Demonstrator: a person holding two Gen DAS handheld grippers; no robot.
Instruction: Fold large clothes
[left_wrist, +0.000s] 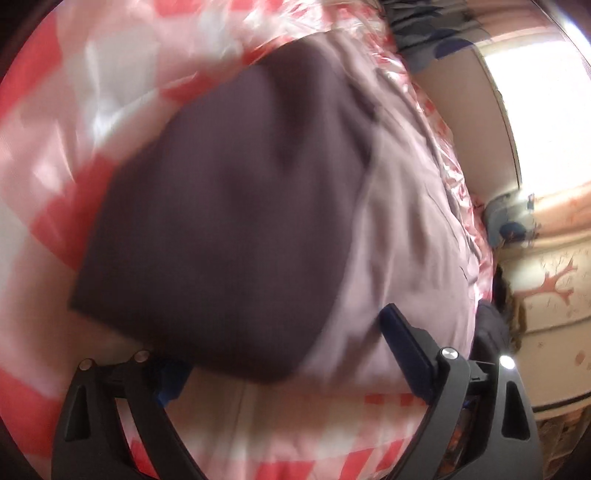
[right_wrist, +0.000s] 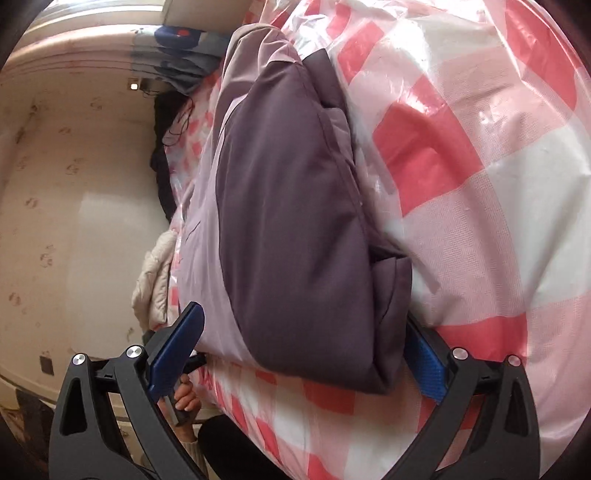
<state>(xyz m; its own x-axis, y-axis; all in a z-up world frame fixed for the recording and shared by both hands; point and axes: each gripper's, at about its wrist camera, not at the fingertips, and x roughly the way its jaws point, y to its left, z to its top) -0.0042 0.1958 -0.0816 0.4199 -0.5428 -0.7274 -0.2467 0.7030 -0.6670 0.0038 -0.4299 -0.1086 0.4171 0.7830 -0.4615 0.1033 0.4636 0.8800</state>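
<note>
Near: left hand-held gripper (left_wrist: 280, 354) spread wide, nothing clamped; one blue pad bare over pale lilac cloth, the other half hidden under the near edge of the dark purple panel. Contact there impossible to confirm through the blur. Right hand-held gripper (right_wrist: 306, 336) likewise spread, jaws straddling the near end of the garment, right pad tucked beside or under the dark fold, left pad clear of the cloth past its pale edge. No pinch visible.

Middle: two-tone purple jacket (right_wrist: 288, 206), a dark layer folded over a lighter lilac one, lying lengthwise near the bed's wall-side edge on a red-and-white checked plastic sheet (right_wrist: 498, 177). Loose corner of the dark layer sticking out toward the middle of the bed (right_wrist: 399, 266).

Far: cream quilted item (right_wrist: 155, 280) and dark bundle (right_wrist: 162, 147) at the bed's edge, patterned pillow (right_wrist: 177, 48) at the head end, wall (right_wrist: 55, 166) beyond.

Risks, as judged: closing with only the top layer caught, so the fold peels open instead of travelling whole. Glossy plastic likely pinched along with the fabric, dragging the sheet. Slippery jacket sliding toward the wall-side edge if pushed rather than lifted. Uneven grips between the two sides, skewing the next fold. Loose corner flopping out and spoiling the shape.
</note>
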